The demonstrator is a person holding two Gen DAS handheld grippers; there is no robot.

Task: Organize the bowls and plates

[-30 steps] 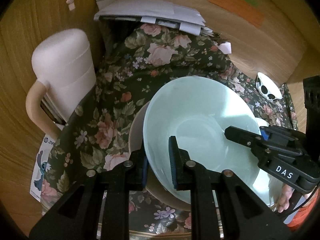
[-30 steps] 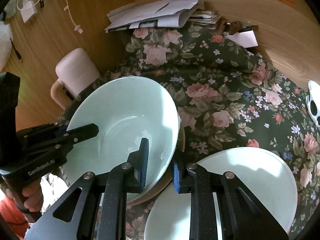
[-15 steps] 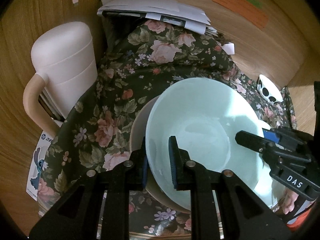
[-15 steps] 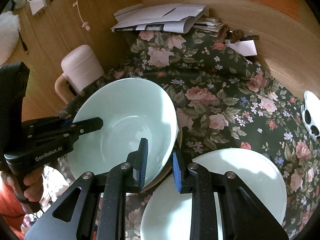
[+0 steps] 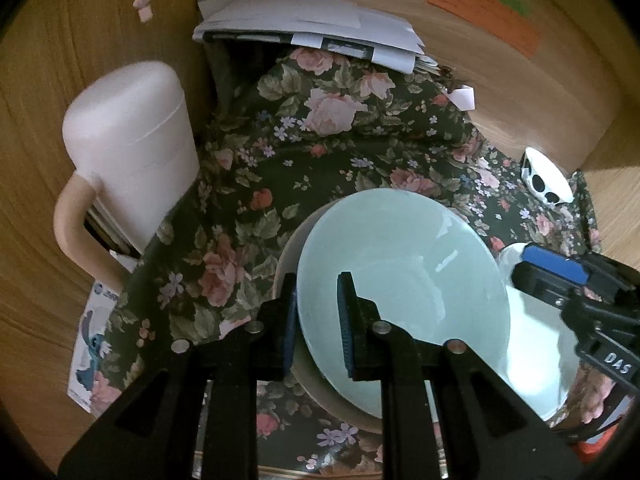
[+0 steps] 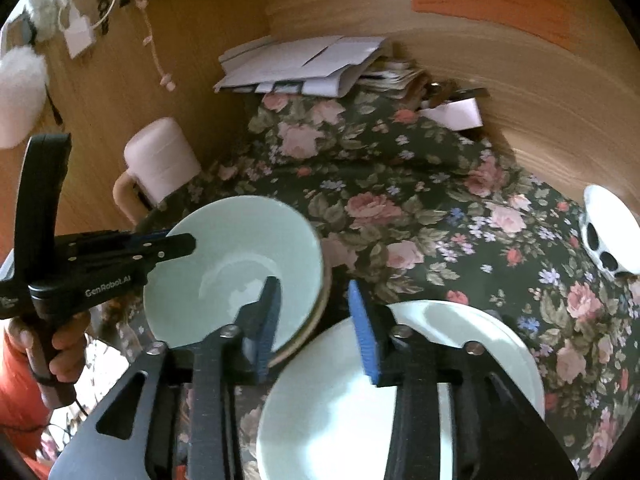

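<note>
Gripping the near rim of the pale green bowl [image 5: 404,300], your left gripper [image 5: 318,320] has its jaws clenched on the wall of the dish, one pad outside and one inside. That bowl sits tilted inside a beige bowl [image 5: 288,256] whose rim peeks out on its left and lower sides, both resting on the dark floral cloth [image 5: 320,160].

Your right gripper [image 6: 314,326] has just been opening: its jaws now stand apart and released, with the bowl's rim no longer pressed between the blue pads [image 6: 364,332]. From the right wrist view the left finger overlaps the inside of the green bowl while the right finger lies over the white plate [image 6: 460,340], which sits just beside the stacked bowls on the cloth. Whether any pad is touching the rim you cannot tell from this angle.

Your left hand [image 6: 60,344] shows at the left edge of the right wrist view, wrapped around the black handle.

Off to the left stands a pink lidded mug [image 5: 132,148] with a beige handle, well apart from the bowls. A stack of papers [image 5: 308,28] lies at the far end against the wooden wall, and a small white dish with black spots [image 6: 608,232] sits near the right edge of the cloth
</note>
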